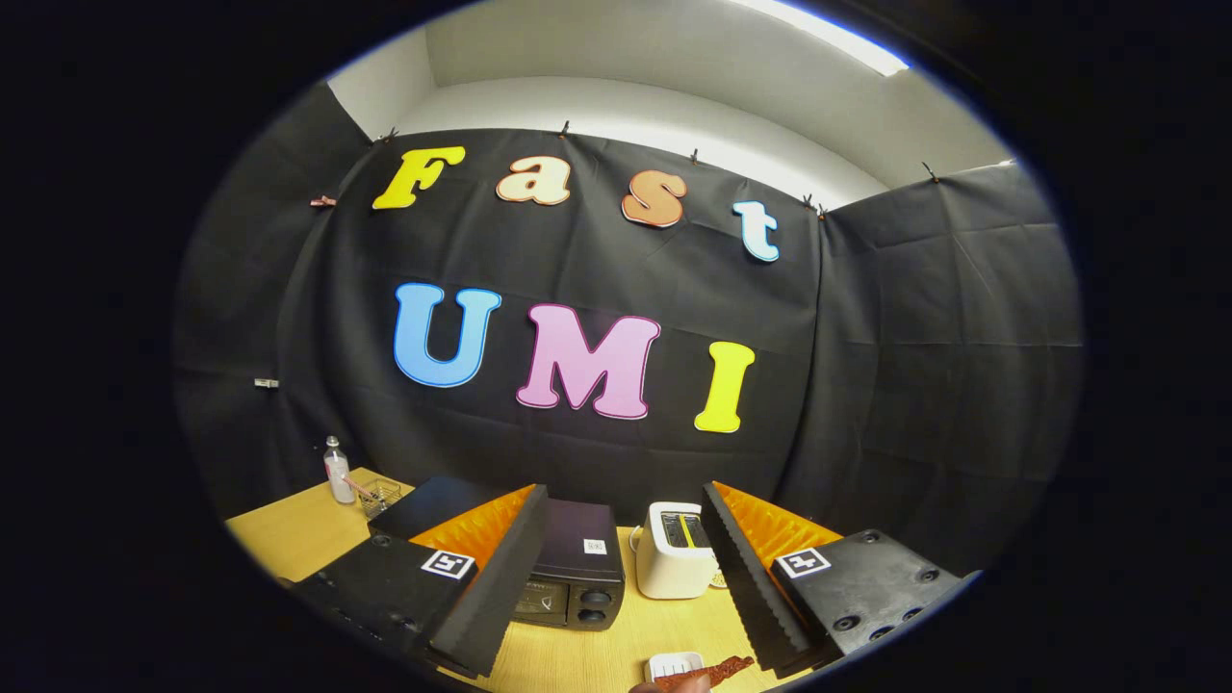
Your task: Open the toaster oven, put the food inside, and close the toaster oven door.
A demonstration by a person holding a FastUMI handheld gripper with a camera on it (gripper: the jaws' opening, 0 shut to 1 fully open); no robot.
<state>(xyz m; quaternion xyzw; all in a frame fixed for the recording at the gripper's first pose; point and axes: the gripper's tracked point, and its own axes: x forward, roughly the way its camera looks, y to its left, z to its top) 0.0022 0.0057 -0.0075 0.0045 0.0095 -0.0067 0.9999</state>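
A black toaster oven [568, 563] stands on the wooden table [289, 529], partly behind my left finger [481, 587], with its door closed as far as I can tell. My gripper [626, 597] is open, its fingers spread wide above the table, nothing between them. Just ahead of the fingers, close to the right one, a small white dish [674, 664] holds a reddish-brown piece of food [707, 671]. The toaster oven lies beyond the fingertips, left of the gap between them.
A white pop-up toaster [674, 551] stands right of the toaster oven. At the table's far left corner are a small clear bottle [337, 472] and a wire basket [380, 496]. The black cloth wall runs behind the table.
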